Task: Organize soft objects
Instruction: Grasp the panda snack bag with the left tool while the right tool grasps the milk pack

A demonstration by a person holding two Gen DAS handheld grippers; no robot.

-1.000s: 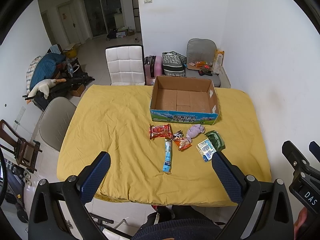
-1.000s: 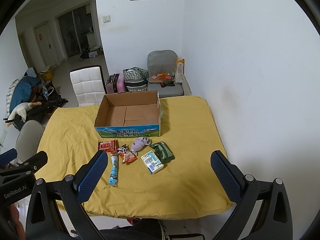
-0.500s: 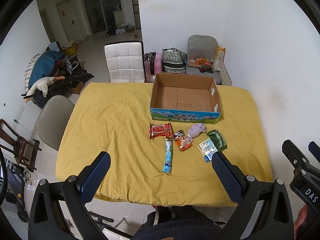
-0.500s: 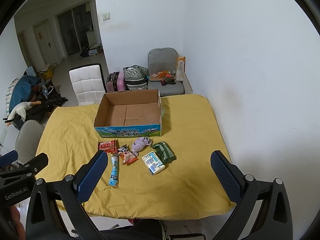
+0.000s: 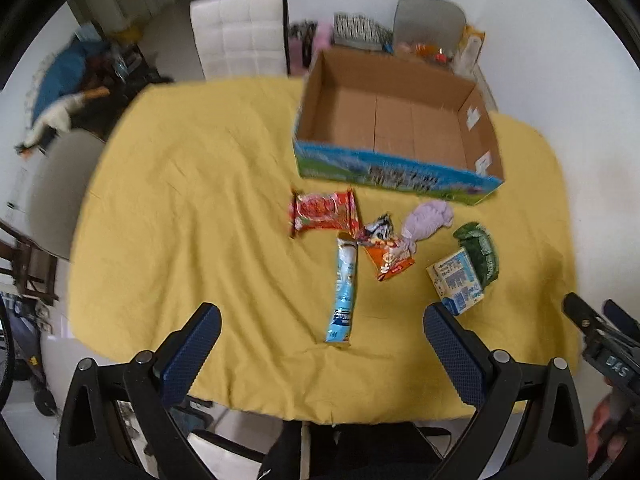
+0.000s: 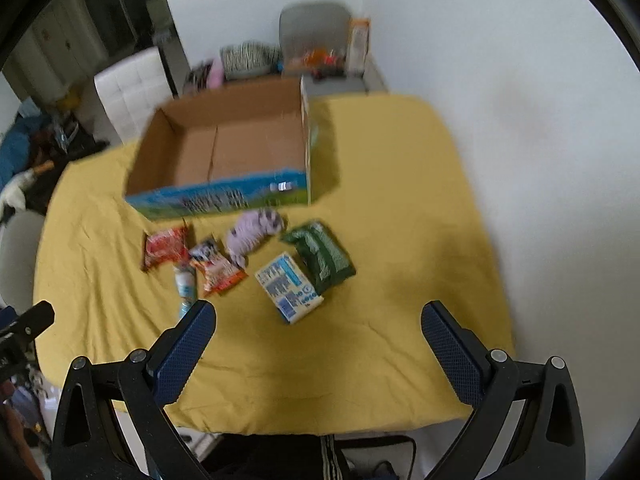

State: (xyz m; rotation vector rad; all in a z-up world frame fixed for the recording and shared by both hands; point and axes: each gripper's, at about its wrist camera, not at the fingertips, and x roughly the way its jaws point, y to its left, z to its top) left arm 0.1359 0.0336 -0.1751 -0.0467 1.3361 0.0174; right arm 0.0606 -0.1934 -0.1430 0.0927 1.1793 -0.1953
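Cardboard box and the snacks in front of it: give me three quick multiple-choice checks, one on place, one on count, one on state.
1. Where does the purple soft toy lie?
A. inside the cardboard box
B. on the yellow cloth in front of the box
C. on the white chair

2. How many items lie on the cloth in front of the box?
A. three
B. six
C. nine

3. What state is the cardboard box in?
A. open and empty
B. taped shut
C. full of packets

Key: 1 B, the toy lies on the yellow cloth near the box's front wall. 2 B, five packets plus the toy. 3 A, only its bare floor shows.
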